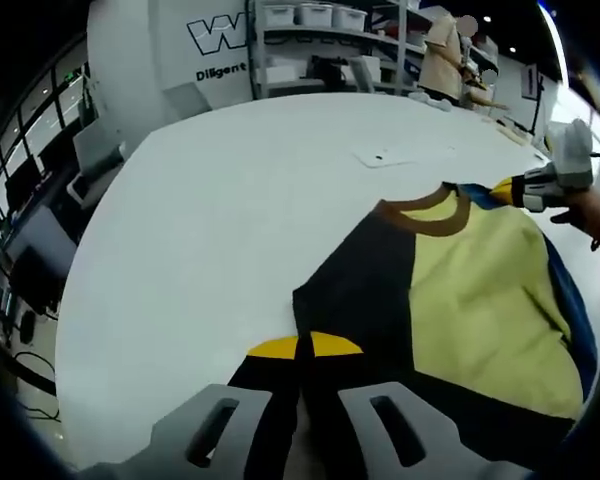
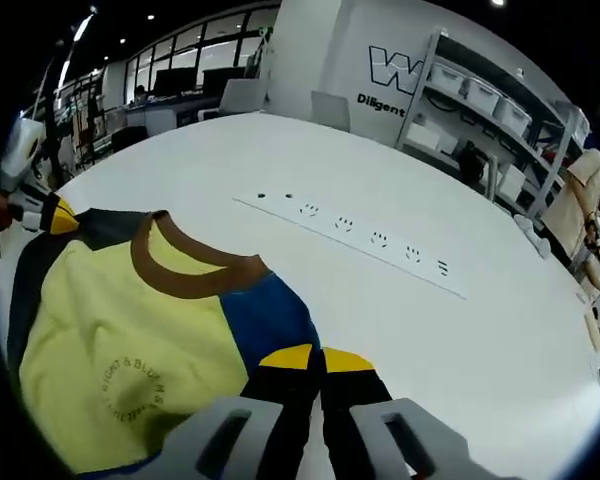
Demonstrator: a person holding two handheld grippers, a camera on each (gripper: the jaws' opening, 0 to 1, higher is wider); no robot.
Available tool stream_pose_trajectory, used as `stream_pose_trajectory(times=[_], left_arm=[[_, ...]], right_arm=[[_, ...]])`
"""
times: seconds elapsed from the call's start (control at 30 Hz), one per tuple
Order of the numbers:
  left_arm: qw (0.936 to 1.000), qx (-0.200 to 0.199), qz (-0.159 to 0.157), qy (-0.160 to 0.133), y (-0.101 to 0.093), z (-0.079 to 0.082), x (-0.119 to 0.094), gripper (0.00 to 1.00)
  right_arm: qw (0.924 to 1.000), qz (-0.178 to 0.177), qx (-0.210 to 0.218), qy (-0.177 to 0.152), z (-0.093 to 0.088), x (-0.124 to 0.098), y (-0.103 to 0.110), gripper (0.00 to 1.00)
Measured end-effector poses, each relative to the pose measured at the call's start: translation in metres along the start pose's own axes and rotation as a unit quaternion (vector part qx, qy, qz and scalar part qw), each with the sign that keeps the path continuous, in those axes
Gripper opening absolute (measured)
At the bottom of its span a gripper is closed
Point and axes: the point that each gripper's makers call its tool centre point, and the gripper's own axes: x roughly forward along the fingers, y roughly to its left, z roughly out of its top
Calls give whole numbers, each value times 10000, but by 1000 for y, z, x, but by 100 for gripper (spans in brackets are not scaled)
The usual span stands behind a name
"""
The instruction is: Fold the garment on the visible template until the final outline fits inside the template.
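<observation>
The garment (image 1: 460,290), a yellow shirt with a brown collar, a black sleeve and a blue sleeve, is lying spread on the white table (image 1: 230,210); no template outline can be made out beneath it. In the left gripper view the left gripper (image 1: 302,425) is reaching along the black sleeve, its grey jaws lying close together with black cloth running between them just below the yellow cuff (image 1: 305,346), so it appears to be pinching the sleeve end; the right gripper (image 1: 520,190) is entering from the right edge, held by a hand (image 1: 585,210), its tip touching the shirt's shoulder near the collar. In the right gripper view the right gripper (image 2: 318,435) is lying along the blue sleeve, its jaws likewise close together around dark cloth below a yellow cuff (image 2: 315,357); the left gripper (image 2: 40,212) is showing at the left edge beside the far sleeve. This view is also showing a round printed mark (image 2: 135,388) on the yellow chest and a strip of small dark marks (image 2: 360,232) across the table. Shelves (image 1: 310,40) are holding white bins (image 1: 315,14), their contents hidden; a person (image 1: 445,55) is standing beside them.
</observation>
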Motion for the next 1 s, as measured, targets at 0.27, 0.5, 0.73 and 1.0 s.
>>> stream_pose_trajectory(times=[0.27, 0.5, 0.73, 1.0], left_arm=[[9999, -126, 89, -28, 5, 3, 2, 4], [9998, -155, 43, -104, 8, 8, -17, 18], [9995, 84, 167, -263, 4, 14, -31, 42], [9995, -70, -11, -299, -18, 11, -43, 61]], right_arm=[[9994, 47, 332, -76, 4, 3, -3, 0], [9960, 131, 754, -464, 20, -14, -5, 9], [9915, 527, 1053, -545, 27, -29, 12, 33], [9898, 780, 1028, -599, 28, -52, 27, 56]])
